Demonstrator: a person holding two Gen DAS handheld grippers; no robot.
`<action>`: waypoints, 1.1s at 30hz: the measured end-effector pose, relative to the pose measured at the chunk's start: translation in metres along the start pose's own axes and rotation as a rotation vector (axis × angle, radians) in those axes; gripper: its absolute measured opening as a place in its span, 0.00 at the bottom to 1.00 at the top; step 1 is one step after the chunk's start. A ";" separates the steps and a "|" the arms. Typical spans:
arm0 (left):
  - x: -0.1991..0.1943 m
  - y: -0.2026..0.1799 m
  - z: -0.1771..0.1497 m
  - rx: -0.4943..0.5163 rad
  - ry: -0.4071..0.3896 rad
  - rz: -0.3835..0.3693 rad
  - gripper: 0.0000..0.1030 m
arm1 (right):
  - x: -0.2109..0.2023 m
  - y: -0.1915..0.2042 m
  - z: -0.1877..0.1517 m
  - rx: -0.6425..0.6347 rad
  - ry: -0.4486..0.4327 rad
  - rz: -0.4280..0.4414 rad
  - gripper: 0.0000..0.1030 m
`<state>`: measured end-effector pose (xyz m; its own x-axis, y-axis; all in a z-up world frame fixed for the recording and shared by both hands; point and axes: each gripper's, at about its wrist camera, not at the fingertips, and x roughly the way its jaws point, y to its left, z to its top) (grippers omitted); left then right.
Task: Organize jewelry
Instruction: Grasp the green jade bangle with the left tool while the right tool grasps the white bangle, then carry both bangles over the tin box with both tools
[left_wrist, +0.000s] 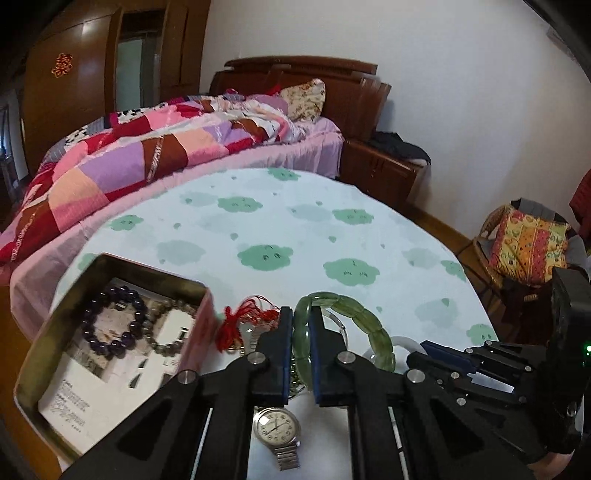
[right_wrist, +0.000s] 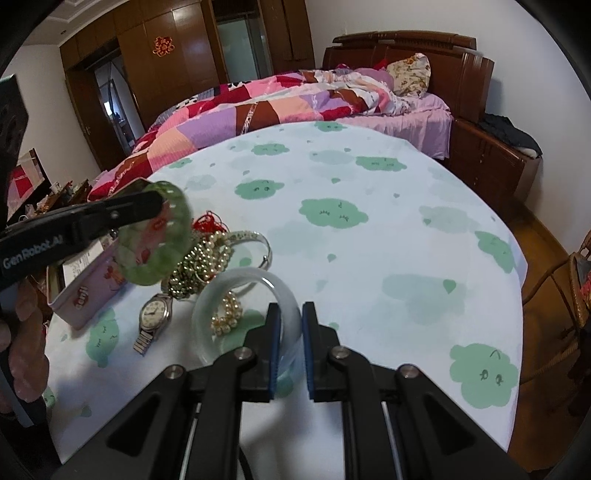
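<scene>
My left gripper (left_wrist: 301, 314) is shut on a green jade bracelet (left_wrist: 364, 317) and holds it just above the table. From the right wrist view that bracelet (right_wrist: 155, 254) hangs from the left gripper (right_wrist: 155, 201) over the tin's edge. An open tin (left_wrist: 201, 325) at the left holds a purple bead bracelet (left_wrist: 110, 321) and a grey bead bracelet (left_wrist: 162, 347). My right gripper (right_wrist: 291, 308) is shut on a pale translucent bangle (right_wrist: 258, 275) that rests on the table. A steel watch (right_wrist: 152, 317) lies beside the tin.
A heap of pearl strands (right_wrist: 203, 262), a silver bangle (right_wrist: 258, 240), a red tassel cord (right_wrist: 207, 221) and a small pearl bracelet (right_wrist: 227, 317) lie near the tin (right_wrist: 88, 295). The cloud-print tablecloth (right_wrist: 369, 221) stretches beyond. A bed (left_wrist: 147, 155) is behind, a wicker chair (left_wrist: 528, 243) at right.
</scene>
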<state>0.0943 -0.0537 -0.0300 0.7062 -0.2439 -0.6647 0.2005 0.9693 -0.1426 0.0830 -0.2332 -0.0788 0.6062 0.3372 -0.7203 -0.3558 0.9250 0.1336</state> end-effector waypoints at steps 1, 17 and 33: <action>-0.002 0.002 0.001 -0.005 -0.003 -0.003 0.07 | -0.001 0.001 0.001 0.000 -0.005 0.003 0.13; -0.037 0.044 0.002 -0.065 -0.060 0.079 0.07 | -0.013 0.016 0.016 -0.008 -0.042 0.049 0.13; -0.062 0.094 -0.001 -0.148 -0.084 0.162 0.07 | -0.013 0.048 0.048 -0.070 -0.054 0.100 0.13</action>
<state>0.0689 0.0522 -0.0033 0.7761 -0.0810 -0.6253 -0.0171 0.9886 -0.1493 0.0923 -0.1850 -0.0308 0.6020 0.4377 -0.6678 -0.4639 0.8725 0.1536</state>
